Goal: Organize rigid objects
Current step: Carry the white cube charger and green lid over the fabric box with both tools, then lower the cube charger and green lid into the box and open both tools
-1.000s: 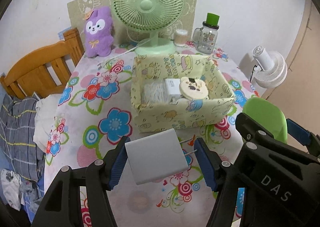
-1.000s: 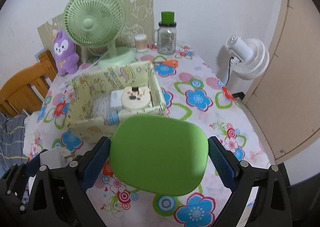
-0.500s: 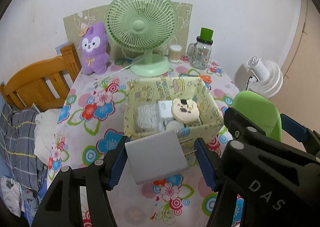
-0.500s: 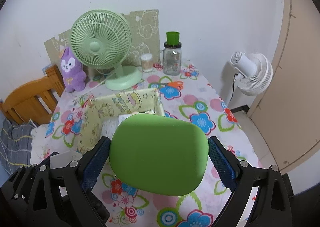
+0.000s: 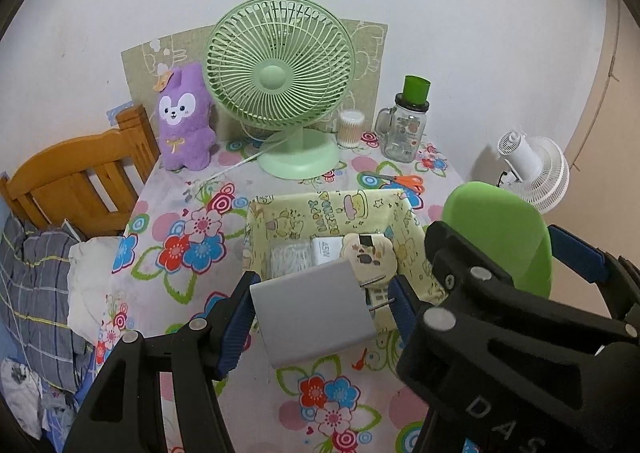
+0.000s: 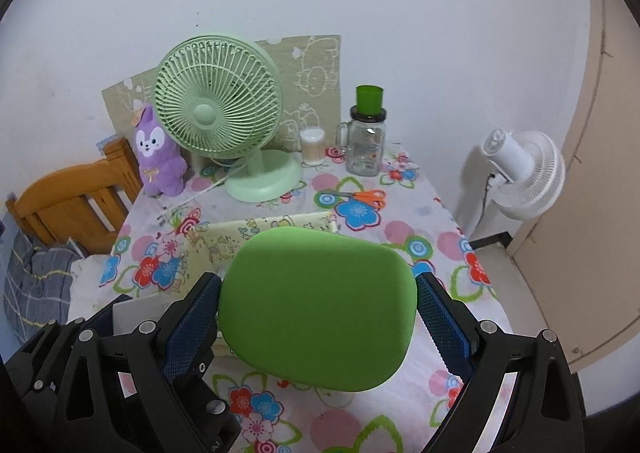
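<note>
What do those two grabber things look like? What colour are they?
Each hand-held gripper is a black plastic frame with silver screw heads. The left hand-held gripper has two fingers with blue ribbed pads. The right hand-held gripper has blue pads too, and white letters "DAS" on its black body. No cables or sleeves show.

Place: a home bedroom.
Bed: wooden bed frame (image 5: 76, 181) with a plaid blanket (image 5: 32, 281) beside the counter.
Counter: flowered cloth (image 5: 192, 249), green fan (image 5: 280, 81), purple plush (image 5: 184, 117), glass mug (image 5: 404, 129), scissors (image 6: 360, 197).
Box: cartoon-print fabric box (image 5: 332, 209).
Corner: white fan (image 6: 520, 173) by a plain wall.
</note>
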`<state>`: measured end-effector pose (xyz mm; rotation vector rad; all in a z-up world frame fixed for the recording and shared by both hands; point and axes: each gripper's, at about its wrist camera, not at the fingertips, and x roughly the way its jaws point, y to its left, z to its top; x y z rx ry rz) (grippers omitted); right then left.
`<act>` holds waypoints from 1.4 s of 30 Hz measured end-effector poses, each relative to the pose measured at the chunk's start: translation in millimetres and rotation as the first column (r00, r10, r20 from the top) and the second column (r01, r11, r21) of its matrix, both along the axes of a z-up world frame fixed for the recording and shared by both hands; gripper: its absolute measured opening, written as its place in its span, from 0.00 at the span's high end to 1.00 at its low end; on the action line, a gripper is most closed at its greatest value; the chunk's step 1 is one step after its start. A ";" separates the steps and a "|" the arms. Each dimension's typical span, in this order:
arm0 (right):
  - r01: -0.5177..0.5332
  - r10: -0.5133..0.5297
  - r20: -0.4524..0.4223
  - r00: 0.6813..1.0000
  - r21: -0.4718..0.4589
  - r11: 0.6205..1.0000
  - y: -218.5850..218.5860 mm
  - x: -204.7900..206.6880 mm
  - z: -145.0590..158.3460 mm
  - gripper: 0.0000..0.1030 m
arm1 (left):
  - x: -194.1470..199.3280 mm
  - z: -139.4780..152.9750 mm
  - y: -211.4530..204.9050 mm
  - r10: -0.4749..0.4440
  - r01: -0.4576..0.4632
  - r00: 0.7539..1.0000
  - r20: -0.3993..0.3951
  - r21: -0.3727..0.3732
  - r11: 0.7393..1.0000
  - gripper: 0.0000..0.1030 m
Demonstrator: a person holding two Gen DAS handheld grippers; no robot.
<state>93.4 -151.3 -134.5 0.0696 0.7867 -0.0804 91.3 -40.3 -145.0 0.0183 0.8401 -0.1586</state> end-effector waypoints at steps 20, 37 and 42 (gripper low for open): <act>-0.098 0.099 -0.072 0.992 0.023 0.995 -4.4 75.5 -26.6 0.06 | 66.0 -26.3 -4.7 0.053 -0.051 0.996 -0.067 0.023 0.998 0.34; -0.071 0.077 -0.164 0.983 0.047 0.996 -13.2 114.9 -66.8 0.06 | 98.5 -73.3 -8.9 0.080 -0.069 0.982 -0.169 0.073 0.995 0.34; -0.073 0.083 -0.186 0.979 0.057 0.996 -14.3 120.7 -77.9 0.06 | 101.8 -81.8 -10.2 0.092 -0.077 0.978 -0.188 0.088 0.993 0.34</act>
